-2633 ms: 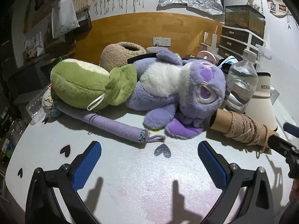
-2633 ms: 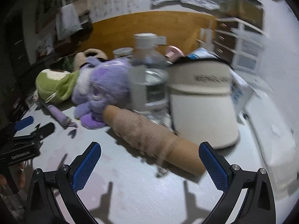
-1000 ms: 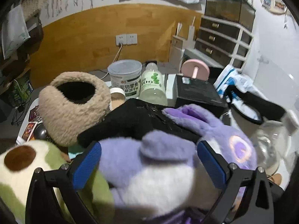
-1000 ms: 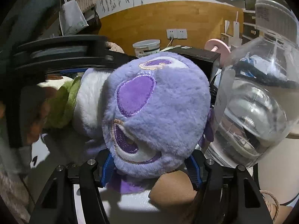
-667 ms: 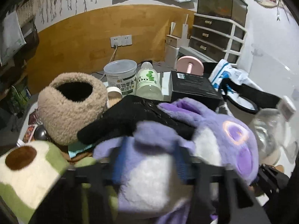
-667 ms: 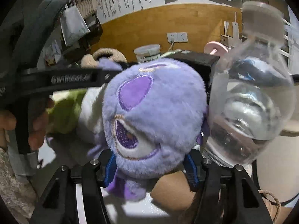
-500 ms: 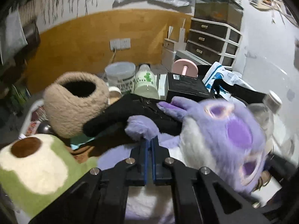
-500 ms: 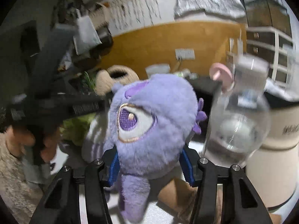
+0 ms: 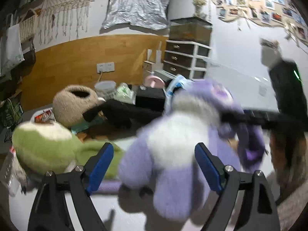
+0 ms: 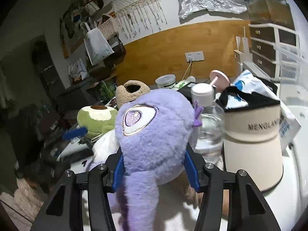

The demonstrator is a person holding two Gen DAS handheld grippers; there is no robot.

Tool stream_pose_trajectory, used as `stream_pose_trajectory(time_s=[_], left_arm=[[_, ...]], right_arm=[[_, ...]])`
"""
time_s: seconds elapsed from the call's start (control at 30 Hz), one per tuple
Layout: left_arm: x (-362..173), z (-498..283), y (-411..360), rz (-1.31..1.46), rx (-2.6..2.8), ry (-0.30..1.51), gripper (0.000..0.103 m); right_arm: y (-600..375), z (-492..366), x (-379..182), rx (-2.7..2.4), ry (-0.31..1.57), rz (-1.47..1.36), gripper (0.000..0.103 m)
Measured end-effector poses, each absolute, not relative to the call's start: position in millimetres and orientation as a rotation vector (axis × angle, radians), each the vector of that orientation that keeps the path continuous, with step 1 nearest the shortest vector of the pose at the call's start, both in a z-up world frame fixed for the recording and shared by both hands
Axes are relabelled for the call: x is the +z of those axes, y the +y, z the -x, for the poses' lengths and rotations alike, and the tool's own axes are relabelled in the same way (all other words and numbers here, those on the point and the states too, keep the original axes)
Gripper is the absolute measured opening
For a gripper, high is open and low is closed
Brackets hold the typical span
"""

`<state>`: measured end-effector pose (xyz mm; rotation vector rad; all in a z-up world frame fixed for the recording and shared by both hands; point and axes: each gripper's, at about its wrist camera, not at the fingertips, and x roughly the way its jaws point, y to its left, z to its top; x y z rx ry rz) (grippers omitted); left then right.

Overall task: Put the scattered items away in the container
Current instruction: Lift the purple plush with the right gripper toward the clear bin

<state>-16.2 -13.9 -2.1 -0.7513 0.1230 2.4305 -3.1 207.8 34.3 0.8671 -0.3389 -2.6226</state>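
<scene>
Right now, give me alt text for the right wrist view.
The right gripper is clamped on a purple plush toy, lifted above a cluttered white table. Behind sit a clear bottle, beige visor cap and green plush.

Plush toy (image 10: 154, 134): lilac, white belly, purple embroidered eye. Avocado plush (image 10: 96, 121): green, cream, brown centre. Visor (image 10: 254, 144): beige, black band.

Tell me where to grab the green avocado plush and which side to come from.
Probably the thinner green end nearest the purple plush, not the round body. The green avocado plush has a bulging body that looks too wide to span, so come in from the near side and close across that narrower, softer part.
</scene>
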Motion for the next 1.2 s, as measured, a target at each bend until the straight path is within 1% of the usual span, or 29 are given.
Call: stream_pose_trajectory(time_s=[0.07, 0.17, 0.37, 0.43, 0.53, 0.6, 0.77, 0.97, 1.07, 1.2], left_arm=[[-17, 4, -11, 0.812, 2.391, 0.067, 0.086], [-34, -12, -5, 0.852, 2.406, 0.046, 0.086], [-48, -27, 10, 0.886, 2.441, 0.151, 0.085], [-44, -25, 9, 0.877, 2.434, 0.121, 0.068], [-38, -24, 10, 0.875, 2.384, 0.067, 0.054], [-32, -27, 12, 0.857, 2.366, 0.07, 0.05], [10, -46, 15, 0.68, 2.417, 0.152, 0.047], [70, -48, 38, 0.447, 2.455, 0.228, 0.047], [99, -42, 59, 0.345, 2.43, 0.234, 0.047], [123, -23, 98, 0.281, 2.359, 0.225, 0.047]], right_arm=[[211, -3, 33, -2.618, -0.354, -0.873, 0.055], [213, -8, 31, -2.617, -0.362, -0.879, 0.055], [209, -8, 32, -2.609, -0.357, -0.867, 0.055], [207, -9, 33, -2.598, -0.342, -0.872, 0.055], [206, -13, 39, -2.62, -0.312, -0.851, 0.055], [207, -18, 49, -2.638, -0.288, -0.819, 0.055], [213, -31, 86, -2.659, -0.248, -0.71, 0.054], [226, -54, 155, -2.766, -0.159, -0.484, 0.054], [243, -66, 189, -2.848, -0.121, -0.384, 0.054], [275, -76, 218, -2.971, -0.093, -0.333, 0.054]])
